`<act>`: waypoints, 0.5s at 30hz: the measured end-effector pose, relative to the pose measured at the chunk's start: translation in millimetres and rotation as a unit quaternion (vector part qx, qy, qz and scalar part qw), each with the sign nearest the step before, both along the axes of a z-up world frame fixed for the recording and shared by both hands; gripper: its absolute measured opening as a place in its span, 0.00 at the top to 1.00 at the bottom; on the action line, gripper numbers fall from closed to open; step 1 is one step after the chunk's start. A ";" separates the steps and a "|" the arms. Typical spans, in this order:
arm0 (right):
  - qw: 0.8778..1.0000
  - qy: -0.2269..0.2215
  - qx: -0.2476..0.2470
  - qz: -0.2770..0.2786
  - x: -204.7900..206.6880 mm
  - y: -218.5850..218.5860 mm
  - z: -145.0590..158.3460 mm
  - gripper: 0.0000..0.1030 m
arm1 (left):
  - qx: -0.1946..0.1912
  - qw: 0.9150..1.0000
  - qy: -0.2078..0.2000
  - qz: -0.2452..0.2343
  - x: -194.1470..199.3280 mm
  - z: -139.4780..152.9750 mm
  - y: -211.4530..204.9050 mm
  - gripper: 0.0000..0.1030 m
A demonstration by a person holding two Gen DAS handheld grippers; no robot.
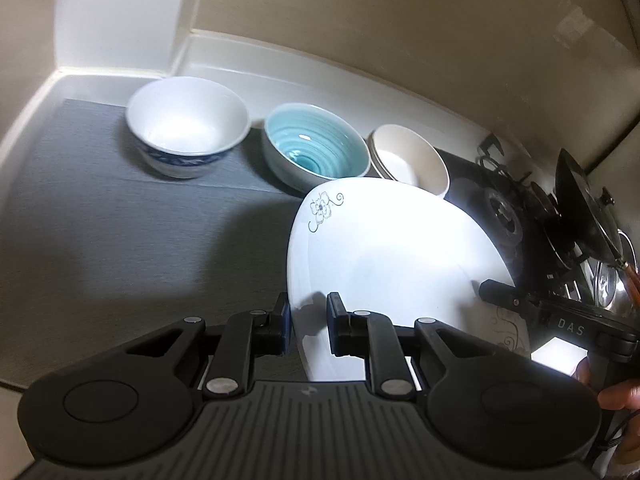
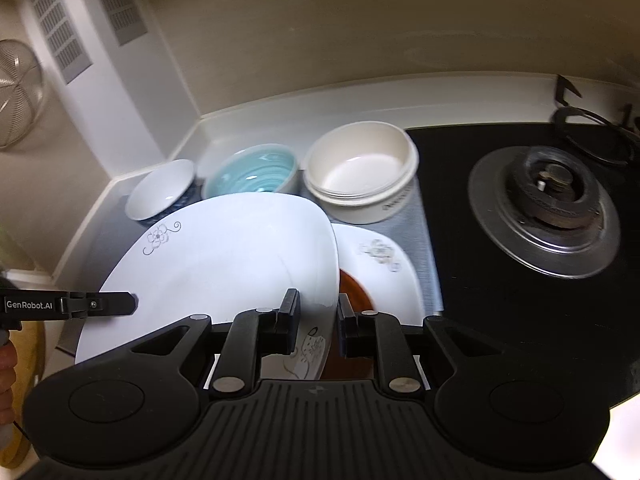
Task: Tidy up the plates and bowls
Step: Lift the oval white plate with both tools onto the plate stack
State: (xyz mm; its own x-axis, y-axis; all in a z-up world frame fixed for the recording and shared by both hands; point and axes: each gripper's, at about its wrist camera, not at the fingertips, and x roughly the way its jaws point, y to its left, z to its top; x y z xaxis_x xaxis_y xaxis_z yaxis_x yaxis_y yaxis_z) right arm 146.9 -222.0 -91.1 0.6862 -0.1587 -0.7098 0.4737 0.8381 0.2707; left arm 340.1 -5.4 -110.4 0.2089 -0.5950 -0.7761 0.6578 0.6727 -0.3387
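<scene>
A white square plate (image 1: 384, 248) with a grey flower print hangs tilted above the grey mat (image 1: 100, 220). My left gripper (image 1: 308, 316) is shut on its left rim. My right gripper (image 2: 318, 316) is shut on the plate (image 2: 232, 256) at its right rim. Each gripper's fingers show in the other's view, the left gripper (image 2: 120, 303) and the right gripper (image 1: 494, 290). Along the back stand a white bowl with a blue band (image 1: 186, 124), a turquoise bowl (image 1: 316, 144) and stacked cream bowls (image 1: 408, 160). A second flowered plate (image 2: 380, 264) lies below, with a brown thing (image 2: 354, 292) on it.
A black hob with a gas burner (image 2: 548, 200) lies right of the mat. A dark pan and a steel lid (image 1: 580, 208) stand at the far right. The raised counter lip (image 1: 36, 108) and wall close off the left and back. A wire strainer (image 2: 16, 92) hangs at the left.
</scene>
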 end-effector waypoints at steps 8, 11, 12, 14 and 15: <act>1.000 0.006 0.005 -0.015 -3.9 -18.3 -16.4 0.81 | 0.013 1.000 0.005 -0.010 -0.6 -12.5 -22.7 0.81; 1.000 0.008 0.008 -0.017 -3.8 -23.6 -21.2 0.81 | 0.019 1.000 0.003 -0.012 -0.7 -15.2 -30.3 0.81; 1.000 0.009 0.008 -0.016 -4.0 -25.1 -23.2 0.81 | 0.021 1.000 0.004 -0.012 -0.7 -16.5 -32.5 0.81; 1.000 0.010 0.010 -0.016 -3.8 -28.0 -25.6 0.81 | 0.024 1.000 0.005 -0.012 -1.2 -18.8 -35.8 0.81; 1.000 0.011 0.012 -0.016 -3.6 -29.5 -27.4 0.81 | 0.026 1.000 0.006 -0.012 -1.5 -20.0 -37.3 0.81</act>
